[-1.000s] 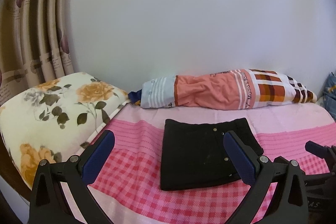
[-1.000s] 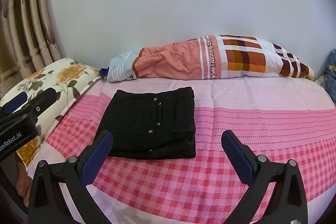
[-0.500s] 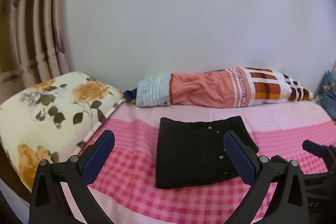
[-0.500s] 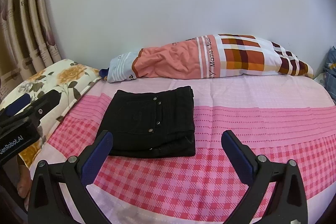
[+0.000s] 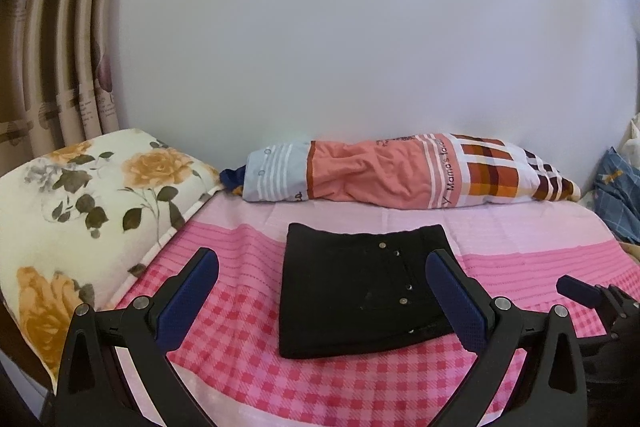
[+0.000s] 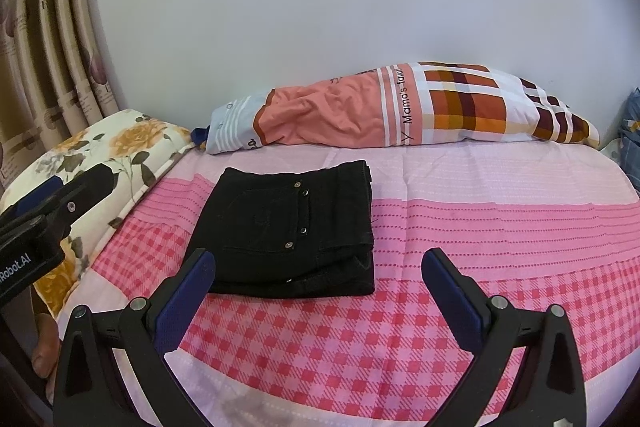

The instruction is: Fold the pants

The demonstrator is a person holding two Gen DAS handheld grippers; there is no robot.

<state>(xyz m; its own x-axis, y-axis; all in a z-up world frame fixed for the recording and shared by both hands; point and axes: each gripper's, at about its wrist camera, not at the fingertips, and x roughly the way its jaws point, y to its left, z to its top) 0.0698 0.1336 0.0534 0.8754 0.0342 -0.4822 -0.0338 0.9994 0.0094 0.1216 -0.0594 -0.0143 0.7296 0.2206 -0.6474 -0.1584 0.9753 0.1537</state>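
Above the near edge of a bed, the left gripper (image 5: 322, 273) and the right gripper (image 6: 318, 273) hang with blue-padded jaws spread wide, holding nothing; just beyond them the black pants (image 6: 294, 231), folded into a compact rectangle with metal rivets showing, lie flat on the pink checked bedsheet (image 6: 400, 339), clear of both grippers; left of the pants a floral pillow (image 5: 92, 203) sits at the bed's side; farther back a rolled orange and plaid blanket (image 6: 400, 107) lies along the plain white wall (image 6: 320, 7); a striped curtain (image 5: 60, 47) hangs at far left; blue fabric (image 5: 618, 195) shows at far right.
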